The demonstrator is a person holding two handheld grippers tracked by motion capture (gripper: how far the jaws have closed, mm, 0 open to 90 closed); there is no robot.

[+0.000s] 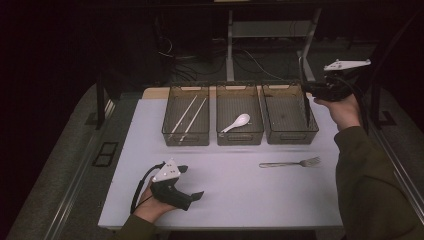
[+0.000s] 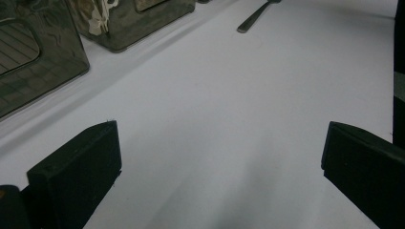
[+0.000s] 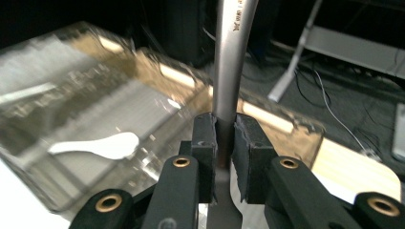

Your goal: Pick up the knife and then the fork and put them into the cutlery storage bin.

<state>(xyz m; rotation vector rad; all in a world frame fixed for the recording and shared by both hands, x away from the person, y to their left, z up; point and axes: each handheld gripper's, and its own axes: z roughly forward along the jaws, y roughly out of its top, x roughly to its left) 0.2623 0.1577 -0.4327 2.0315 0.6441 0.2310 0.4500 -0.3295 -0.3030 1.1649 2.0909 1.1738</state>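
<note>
**Held utensil stands upright over the right-hand bin**

A white table (image 1: 225,195) carries three clear bins in a row along its far side. The left bin (image 1: 185,136) holds a pair of chopsticks (image 1: 189,116), the middle bin (image 1: 240,136) holds a white spoon (image 1: 236,123), and the right bin (image 1: 290,135) looks empty, as far as the dim light lets me tell. A fork (image 1: 290,163) lies on the bare table just in front of the right bin, its long axis running across the table, tines toward the right edge.

The right gripper (image 3: 225,143) is raised at the far right corner of the right bin. Its jaws are clamped on the metal handle of a utensil (image 3: 229,71). From above this utensil (image 1: 304,95) shows as a thin dark bar standing nearly upright, with its lower end down inside the right bin by its right wall. Which kind of utensil it is, the pictures do not let me say. So the bin lies straight below the grip, and the likely release calls for little more than lowering along that upright axis.

The left gripper (image 1: 190,196) rests low at the near left of the table, jaws wide apart with nothing between them. The fork lies well off to its right, and the right hand looks the nearer of the two.
</note>
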